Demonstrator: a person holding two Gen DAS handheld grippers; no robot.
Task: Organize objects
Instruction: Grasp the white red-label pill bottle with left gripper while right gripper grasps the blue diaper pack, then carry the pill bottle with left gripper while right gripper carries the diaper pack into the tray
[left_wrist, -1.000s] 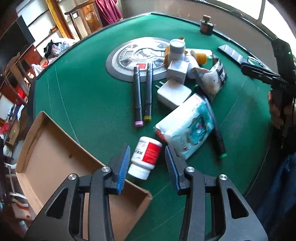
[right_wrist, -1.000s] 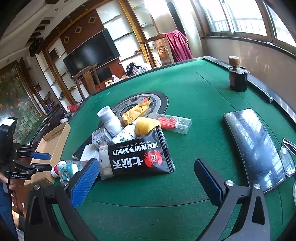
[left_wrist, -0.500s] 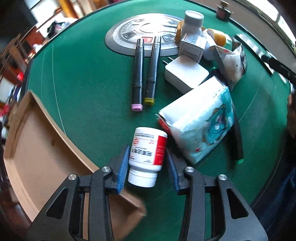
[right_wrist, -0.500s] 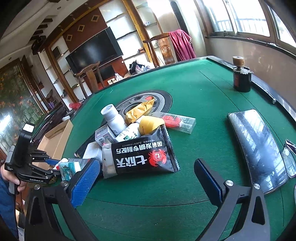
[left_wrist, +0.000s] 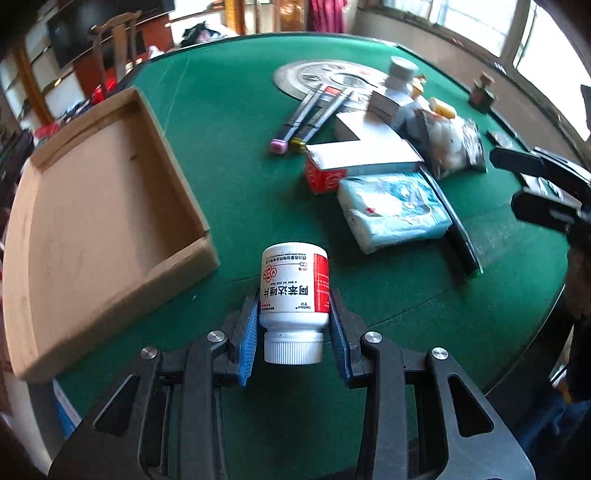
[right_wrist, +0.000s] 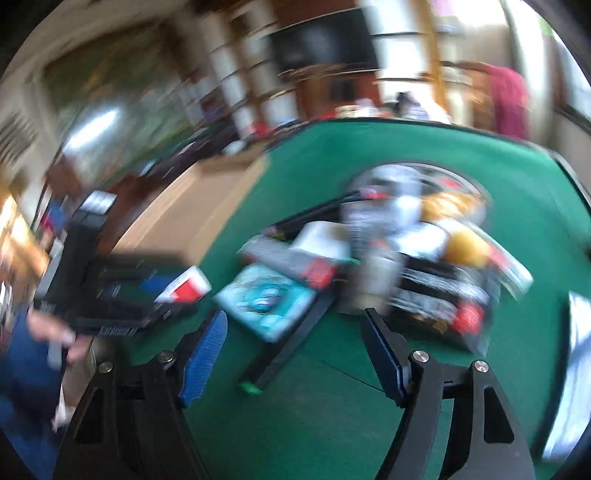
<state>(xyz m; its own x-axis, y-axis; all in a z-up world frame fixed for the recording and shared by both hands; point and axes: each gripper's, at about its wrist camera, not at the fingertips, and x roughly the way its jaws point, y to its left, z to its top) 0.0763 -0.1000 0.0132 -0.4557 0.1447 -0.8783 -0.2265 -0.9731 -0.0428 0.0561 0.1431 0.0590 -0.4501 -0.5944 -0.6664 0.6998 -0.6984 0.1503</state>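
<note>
White plastic pill bottle (left_wrist: 294, 284), light, rigid, slippery, is sitting clamped mid-body in the left tool (left_wrist: 294, 325); the right tool (right_wrist: 295, 332) is closing, nothing between.

- Table felt (left_wrist: 229, 122): plain green.
- Pill bottle (left_wrist: 294, 291): white, red label panel, white ribbed cap.
- Cardboard tray (left_wrist: 99, 218): plain brown.
- Tissue pack (left_wrist: 395, 206): white with teal print.
- Marker caps (left_wrist: 279, 146): pink, yellow.
</note>
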